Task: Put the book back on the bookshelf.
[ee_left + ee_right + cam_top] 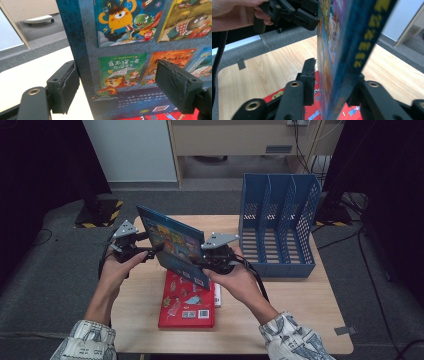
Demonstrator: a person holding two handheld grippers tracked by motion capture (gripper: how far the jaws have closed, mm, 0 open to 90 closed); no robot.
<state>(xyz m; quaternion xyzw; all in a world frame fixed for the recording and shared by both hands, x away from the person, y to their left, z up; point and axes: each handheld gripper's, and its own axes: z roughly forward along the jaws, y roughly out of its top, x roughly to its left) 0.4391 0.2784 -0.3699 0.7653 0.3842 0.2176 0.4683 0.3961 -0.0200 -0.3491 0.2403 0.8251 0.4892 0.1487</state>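
Table [295, 305]: red book [186, 302], blue rack [277, 225] nearby.

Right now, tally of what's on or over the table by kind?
Books: 2, a blue book held up between the grippers and a red book flat on the table.
File racks: 1, the blue file rack.
Grippers: 2, left gripper and right gripper.
Total: 5

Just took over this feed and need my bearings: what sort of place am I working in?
Probably an office or lab set up for recording: a small wooden table on grey carpet, a blue file rack on it, children's picture books, hazard-taped stand bases and loose cables on the floor.
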